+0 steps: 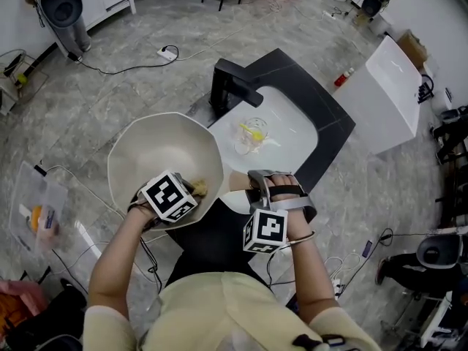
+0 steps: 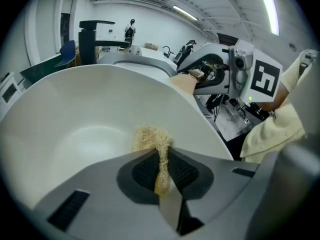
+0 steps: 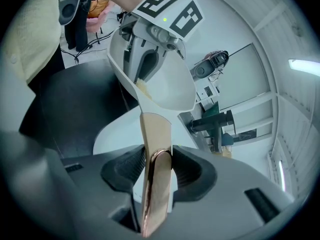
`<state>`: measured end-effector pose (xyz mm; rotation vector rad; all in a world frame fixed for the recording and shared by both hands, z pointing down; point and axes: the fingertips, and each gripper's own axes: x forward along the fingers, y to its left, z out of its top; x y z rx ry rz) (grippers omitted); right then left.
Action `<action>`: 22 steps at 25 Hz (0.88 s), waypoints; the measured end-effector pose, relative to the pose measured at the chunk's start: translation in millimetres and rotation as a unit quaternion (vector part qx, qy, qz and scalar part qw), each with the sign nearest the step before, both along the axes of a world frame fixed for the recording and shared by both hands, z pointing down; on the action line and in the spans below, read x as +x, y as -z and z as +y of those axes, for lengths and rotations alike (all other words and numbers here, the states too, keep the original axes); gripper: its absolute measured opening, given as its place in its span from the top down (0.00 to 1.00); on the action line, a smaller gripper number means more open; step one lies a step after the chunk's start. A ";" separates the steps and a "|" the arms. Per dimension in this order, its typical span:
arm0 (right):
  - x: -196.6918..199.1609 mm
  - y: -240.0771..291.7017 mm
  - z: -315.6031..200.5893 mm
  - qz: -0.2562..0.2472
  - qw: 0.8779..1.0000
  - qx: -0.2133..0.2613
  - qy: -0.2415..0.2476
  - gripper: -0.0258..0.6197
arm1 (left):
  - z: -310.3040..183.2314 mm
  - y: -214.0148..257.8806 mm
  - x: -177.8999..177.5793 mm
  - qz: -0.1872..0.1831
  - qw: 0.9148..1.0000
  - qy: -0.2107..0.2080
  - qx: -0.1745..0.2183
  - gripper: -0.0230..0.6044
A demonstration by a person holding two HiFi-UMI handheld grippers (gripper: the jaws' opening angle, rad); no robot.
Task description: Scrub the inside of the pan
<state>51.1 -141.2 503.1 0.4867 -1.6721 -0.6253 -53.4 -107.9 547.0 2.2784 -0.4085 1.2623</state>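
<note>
A white pan (image 1: 162, 156) hangs tilted over the left end of the black counter, and its pale inside (image 2: 75, 129) fills the left gripper view. My left gripper (image 1: 191, 190) reaches over the pan's near rim, shut on a tan fibrous scrubber (image 2: 151, 140) that rests on the inner wall near the bottom. My right gripper (image 3: 156, 166) is shut on the pan's copper-coloured handle (image 3: 154, 149), to the right of the pan in the head view (image 1: 252, 185). In the right gripper view the pan (image 3: 167, 86) stands beyond the handle, with the left gripper (image 3: 145, 66) inside it.
A black counter (image 1: 333, 119) holds a white sink (image 1: 296, 134) with a black tap (image 1: 230, 86). A glass with something yellow in it (image 1: 254, 131) stands in the sink. A white box (image 1: 391, 93) stands to the right, with cables and a plastic bag (image 1: 40, 214) on the floor.
</note>
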 end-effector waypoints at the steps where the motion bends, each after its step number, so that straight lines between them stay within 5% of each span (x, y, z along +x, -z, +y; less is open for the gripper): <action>1: -0.2 0.4 -0.3 0.001 1.000 0.001 0.000 0.69 | 4.1 0.0 -2.2 -0.006 1.000 -0.007 -0.002 0.89; 8: 0.1 0.7 -2.5 0.008 1.000 0.009 0.005 0.69 | 25.8 -6.9 -26.1 -0.060 0.997 -0.048 -0.032 0.89; 22: -2.7 4.6 -2.6 0.015 1.000 0.017 0.010 0.69 | 24.8 -15.4 -72.0 -0.150 0.987 -0.019 -0.047 0.89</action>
